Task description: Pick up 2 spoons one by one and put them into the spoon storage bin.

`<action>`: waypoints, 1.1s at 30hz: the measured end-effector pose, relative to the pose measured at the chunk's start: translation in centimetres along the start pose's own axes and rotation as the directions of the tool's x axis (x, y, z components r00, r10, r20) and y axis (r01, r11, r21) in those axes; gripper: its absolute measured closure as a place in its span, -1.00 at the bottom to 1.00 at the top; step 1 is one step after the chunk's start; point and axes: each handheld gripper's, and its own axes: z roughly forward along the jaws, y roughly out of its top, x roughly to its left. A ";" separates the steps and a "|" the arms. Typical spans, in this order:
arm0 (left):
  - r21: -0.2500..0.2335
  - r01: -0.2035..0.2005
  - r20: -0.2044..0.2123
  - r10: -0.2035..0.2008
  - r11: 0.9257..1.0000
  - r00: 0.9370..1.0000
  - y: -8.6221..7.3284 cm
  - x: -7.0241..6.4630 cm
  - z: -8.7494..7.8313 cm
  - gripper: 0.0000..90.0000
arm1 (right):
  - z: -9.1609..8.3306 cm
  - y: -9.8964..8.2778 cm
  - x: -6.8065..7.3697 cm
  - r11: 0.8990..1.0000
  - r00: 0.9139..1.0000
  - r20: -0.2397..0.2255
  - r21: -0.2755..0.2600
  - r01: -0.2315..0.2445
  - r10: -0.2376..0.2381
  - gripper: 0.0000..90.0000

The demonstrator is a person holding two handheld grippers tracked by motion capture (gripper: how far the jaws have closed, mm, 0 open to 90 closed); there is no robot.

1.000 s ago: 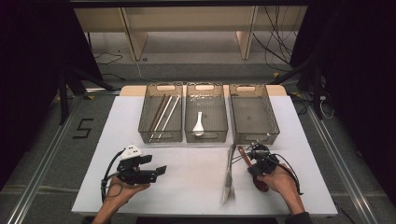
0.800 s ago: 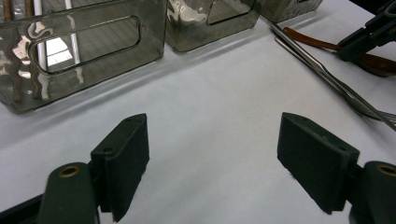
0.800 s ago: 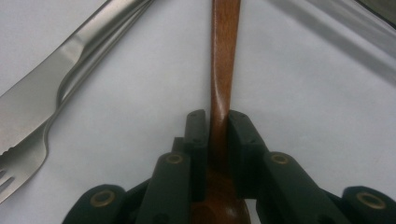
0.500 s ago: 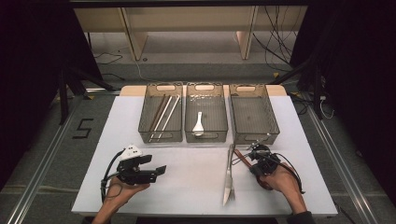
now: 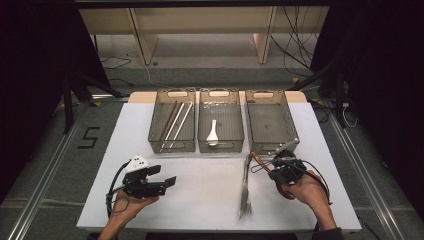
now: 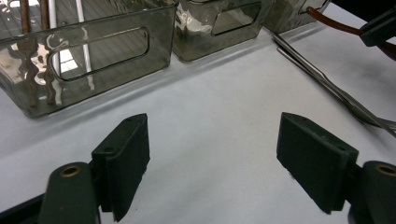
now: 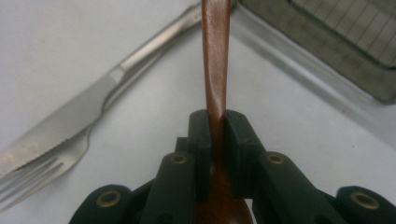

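Wooden spoon (image 7: 215,56) handle straight ahead from right hand-held gripper (image 7: 217,126) (pads clamped).

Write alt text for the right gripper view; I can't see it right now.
The right claw is shut on the handle of a brown wooden spoon, which runs straight up the frame. To its left a steel knife and fork lie on the white table; a smoky plastic bin sits at upper right.

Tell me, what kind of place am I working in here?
Probably a lab recording station, not a kitchen: a white table with three grey sorting bins, bare wooden shelving behind, loose cables on the floor.
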 end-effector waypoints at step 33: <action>-0.068 -0.022 -0.008 0.021 0.997 1.000 -0.5 0.1 -0.4 -0.48 | 0.0 11.3 0.7 0.975 1.000 0.007 -0.221 0.013 -0.012 0.82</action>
